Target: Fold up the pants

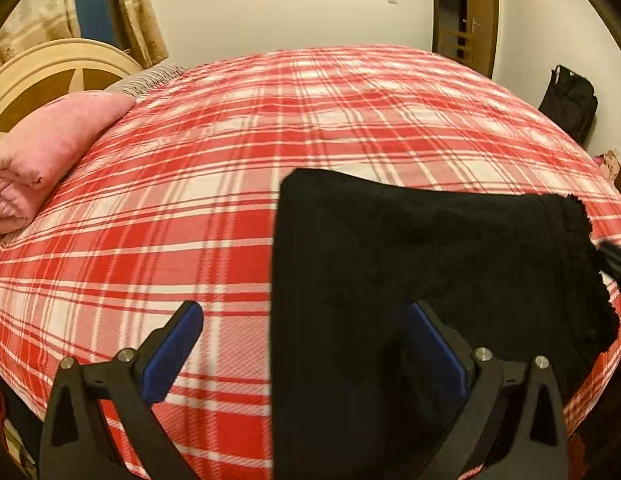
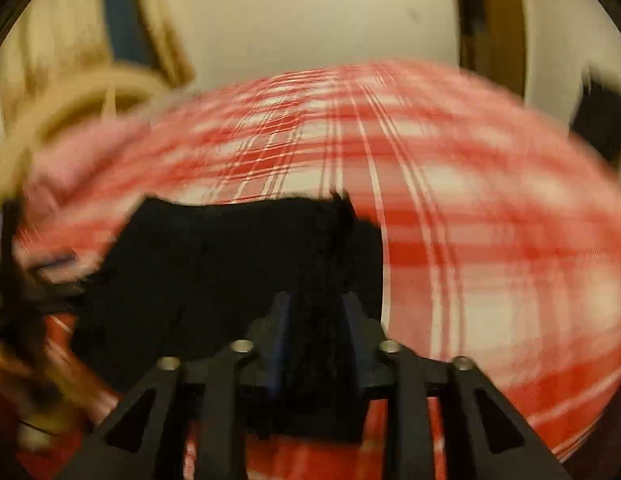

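The black pants [image 1: 410, 280] lie folded on the bed [image 1: 190, 200], which is covered by a red-and-white plaid sheet. In the left wrist view the folded bundle occupies the near right part of the bed. Its long axis runs from the near edge of the bed away toward the far wall. One straight folded edge faces left; a ragged, frayed edge [image 1: 582, 216] faces right.

The left tongs [image 1: 306, 344] stand wide open above the near left edge of the pants. The left blue pad [image 1: 174, 352] is over bare plaid sheet. The right blue pad [image 1: 434, 348] is over the black fabric. Nothing is gripped between them.

The right wrist view is heavily motion-blurred. The right tongs [image 2: 316, 304] are partly open, the two dark fingers standing a moderate gap apart. Black fabric of the pants [image 2: 230, 264] shows in the gap and behind it. Whether the pads press on the cloth cannot be told from this view.

A pink pillow [image 1: 58, 144] and folded pink bedding lie at the far left of the bed, near a cream headboard [image 1: 50, 68]. A black bag [image 1: 570, 100] stands against the wall at right.
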`<state>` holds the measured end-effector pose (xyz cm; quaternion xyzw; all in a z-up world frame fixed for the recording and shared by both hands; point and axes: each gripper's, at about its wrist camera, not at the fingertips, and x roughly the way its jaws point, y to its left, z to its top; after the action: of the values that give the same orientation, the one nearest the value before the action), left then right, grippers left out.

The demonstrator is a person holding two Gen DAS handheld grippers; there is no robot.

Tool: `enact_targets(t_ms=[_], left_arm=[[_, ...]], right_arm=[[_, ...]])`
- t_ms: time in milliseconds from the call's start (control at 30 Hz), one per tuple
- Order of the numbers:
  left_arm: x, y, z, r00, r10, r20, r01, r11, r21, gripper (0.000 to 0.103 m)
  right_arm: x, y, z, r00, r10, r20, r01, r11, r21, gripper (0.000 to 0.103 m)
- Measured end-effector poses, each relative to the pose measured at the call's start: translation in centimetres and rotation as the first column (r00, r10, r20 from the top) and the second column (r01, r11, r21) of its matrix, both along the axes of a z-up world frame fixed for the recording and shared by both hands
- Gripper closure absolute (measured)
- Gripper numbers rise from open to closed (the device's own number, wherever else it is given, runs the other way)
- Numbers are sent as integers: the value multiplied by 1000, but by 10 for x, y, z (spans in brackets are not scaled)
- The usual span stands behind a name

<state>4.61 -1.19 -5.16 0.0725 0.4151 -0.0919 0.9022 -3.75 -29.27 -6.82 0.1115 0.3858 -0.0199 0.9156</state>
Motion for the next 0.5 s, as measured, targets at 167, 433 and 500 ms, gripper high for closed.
enact_targets(t_ms=[167,433,500], left_arm=[[-2,-12,-11,1000,13,-27,-12,1000,16,0],[-4,-4,-8,999,38,-34,-38,999,2,0],[-1,-1,-9,998,46,-48,-47,999,-16,0]], right_arm=[[-4,4,-17,1000,18,17,-19,996,91,45],[4,35,-34,996,82,-38,-82,997,0,61],[1,38,-29,994,99,-42,-101,994,-39,71]])
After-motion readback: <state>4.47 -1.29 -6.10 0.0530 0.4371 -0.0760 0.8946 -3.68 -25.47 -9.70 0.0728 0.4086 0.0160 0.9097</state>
